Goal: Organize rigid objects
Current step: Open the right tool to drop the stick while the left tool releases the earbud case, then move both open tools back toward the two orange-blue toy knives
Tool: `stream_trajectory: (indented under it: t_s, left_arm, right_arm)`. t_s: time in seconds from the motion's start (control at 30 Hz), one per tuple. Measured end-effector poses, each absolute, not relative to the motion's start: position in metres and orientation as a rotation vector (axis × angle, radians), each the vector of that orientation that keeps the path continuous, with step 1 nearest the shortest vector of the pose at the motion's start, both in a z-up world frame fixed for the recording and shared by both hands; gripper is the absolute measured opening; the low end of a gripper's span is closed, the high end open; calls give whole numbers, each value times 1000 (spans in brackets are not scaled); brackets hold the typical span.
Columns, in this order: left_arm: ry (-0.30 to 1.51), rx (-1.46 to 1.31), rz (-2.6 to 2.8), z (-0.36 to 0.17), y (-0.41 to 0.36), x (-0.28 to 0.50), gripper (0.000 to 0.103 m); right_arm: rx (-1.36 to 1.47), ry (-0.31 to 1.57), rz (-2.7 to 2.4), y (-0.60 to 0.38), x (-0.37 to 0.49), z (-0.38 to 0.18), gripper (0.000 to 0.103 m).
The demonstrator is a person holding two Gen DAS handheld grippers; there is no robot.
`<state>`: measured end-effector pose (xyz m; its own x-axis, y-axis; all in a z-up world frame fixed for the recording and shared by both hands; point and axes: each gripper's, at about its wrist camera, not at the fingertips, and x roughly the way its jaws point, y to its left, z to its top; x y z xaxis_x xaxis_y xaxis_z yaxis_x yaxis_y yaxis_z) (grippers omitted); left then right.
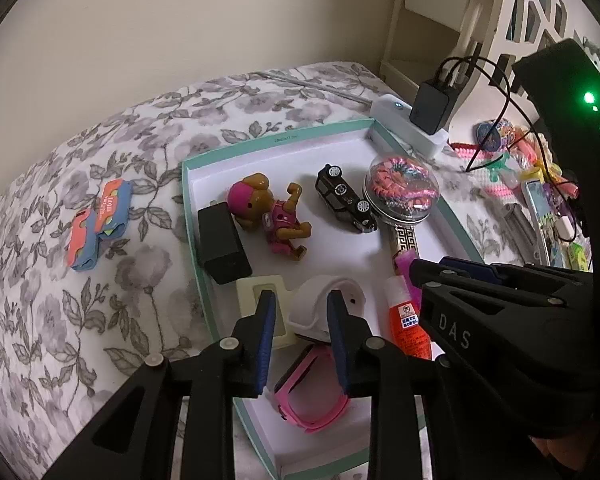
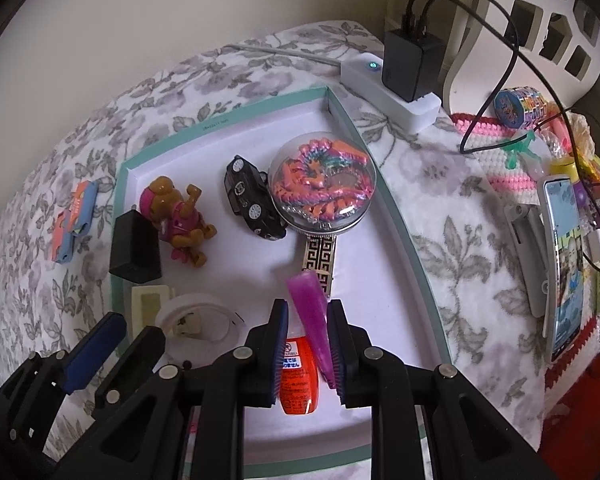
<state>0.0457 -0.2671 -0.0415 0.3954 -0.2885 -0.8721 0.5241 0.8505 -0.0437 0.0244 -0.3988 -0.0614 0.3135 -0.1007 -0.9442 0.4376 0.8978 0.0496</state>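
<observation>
- The pink plastic wristwatch (image 1: 312, 404) lies nearest, on the white floor of the tray, under the left gripper (image 1: 301, 298).
- The left gripper's blue-padded jaws stand apart and clamp nothing; the white roll of tape (image 1: 320, 300) sits just beyond its tips, and a cream rectangular frame piece (image 1: 260, 292) lies to the left of the roll.
- The right gripper (image 2: 308, 306) has its jaws drawn in on a translucent purple tapered piece (image 2: 310, 308), which rests against the right pad and sticks out past the tips.
- Below that gripper, the orange squeeze bottle with a printed label (image 2: 300, 380) lies flat in the tray.
- Farther in, a black-and-gold patterned band (image 2: 322, 260) runs out from under a clear plastic dome filled with coloured chains (image 2: 324, 184).
- A black toy car (image 1: 346, 200) lies beside the dome, touching it.
- A brown toy dog in pink clothes (image 1: 268, 216) lies by a black rectangular block (image 1: 222, 240) near the tray's left wall.
- All of these sit inside the shallow white tray with a teal rim (image 1: 276, 140), on a grey floral cloth (image 1: 60, 320).
- Left of the tray, two red-and-blue card packets (image 1: 96, 224) lie on the cloth.
- Past the tray's far corner, a black charger (image 2: 408, 64) is plugged into a white power strip (image 2: 420, 114).
</observation>
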Motion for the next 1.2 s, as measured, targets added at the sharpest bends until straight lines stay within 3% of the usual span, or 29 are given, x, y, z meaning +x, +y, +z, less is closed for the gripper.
stream_trajectory:
  t_s: [0.77,0.83,1.1,1.2]
  left_arm:
    - [1015,55,-367,-9,-208,76,30]
    - [1017,36,-343,-7,-199,80,41]
    - [1032,-56,-262,-3,-167,93,46]
    - [1035,-79,-215,-1,-155,97,56]
  right_arm:
    - [264,1099,-342,-383,26,-26,22]
    - [256,1091,-337,-379,26,-23,22]
    - [219,1058,-296,-364,29,-12,22]
    - [227,1044,-274,-360,29,-10,22]
